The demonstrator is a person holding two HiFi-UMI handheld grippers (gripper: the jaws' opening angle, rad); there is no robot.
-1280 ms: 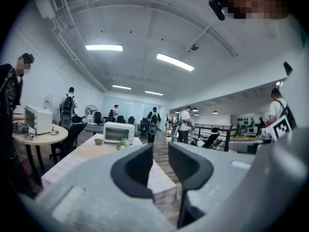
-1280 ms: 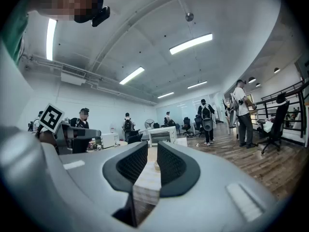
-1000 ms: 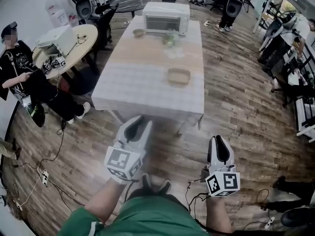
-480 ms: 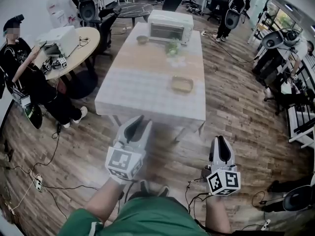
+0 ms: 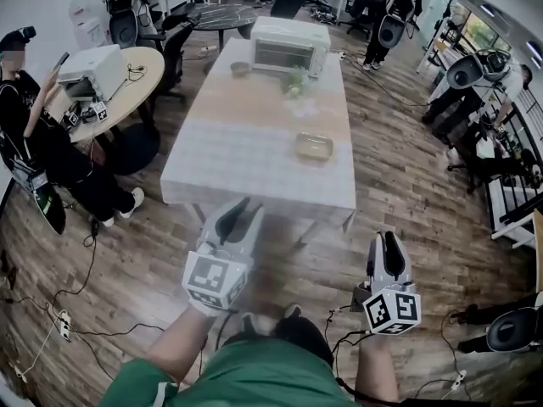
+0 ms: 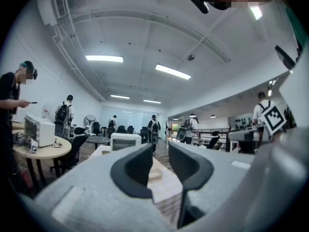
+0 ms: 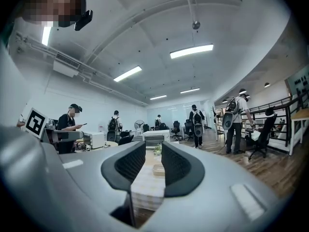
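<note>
Both grippers hang in the air over the wooden floor, short of the near edge of a long cloth-covered table (image 5: pixel 246 151). My left gripper (image 5: pixel 237 214) is open with nothing between its fingers and points at the table's near edge. My right gripper (image 5: pixel 383 246) is open and empty too, lower and to the right of the table's corner. In the left gripper view the left gripper (image 6: pixel 160 158) frames the table top and a wooden tray (image 6: pixel 154 174). In the right gripper view the right gripper (image 7: pixel 153 164) frames the same tray (image 7: pixel 158 169).
On the table stand a white toaster oven (image 5: pixel 291 42), a small bowl (image 5: pixel 240 69), a green bunch (image 5: pixel 295 81) and the tray (image 5: pixel 314 147). A round table (image 5: pixel 136 91) with another oven (image 5: pixel 92 66) and a seated person (image 5: pixel 34 142) are at left. Cables (image 5: pixel 51 320) cross the floor.
The long table has drawn slightly nearer in the head view. The right gripper has shifted a little to the right. Both grippers stay open and empty.
</note>
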